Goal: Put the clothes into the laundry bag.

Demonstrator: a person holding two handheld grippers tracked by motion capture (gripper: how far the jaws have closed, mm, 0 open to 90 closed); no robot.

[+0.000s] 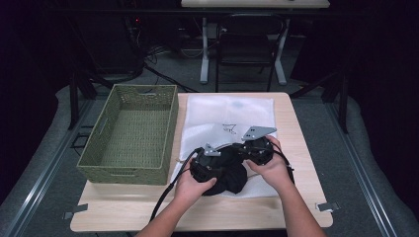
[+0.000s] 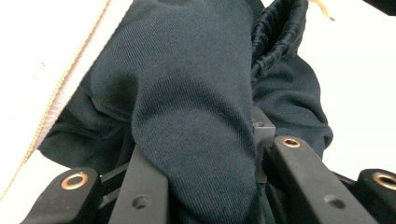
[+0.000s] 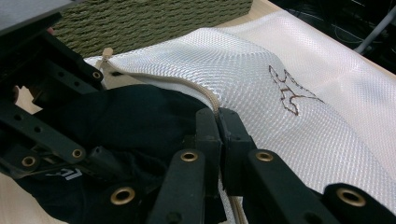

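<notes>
Black garment (image 2: 196, 93) btwn left gripper (image 2: 210, 154) jaws.

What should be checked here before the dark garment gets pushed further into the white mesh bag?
1. Left gripper has the dark garment: ok, cloth bunched between its jaws.
2. Right gripper holds the bag's zipper edge: ok, jaws closed on it.
3. White mesh bag lies flat on the table: ok.
4. Opening wide enough for the garment: cannot tell, cloth and grippers cover it.
5. Garment fully inside the bag: not ok, much of it is outside the zipper edge.
6. Woven basket out of the way: ok, standing left of the bag.
</notes>
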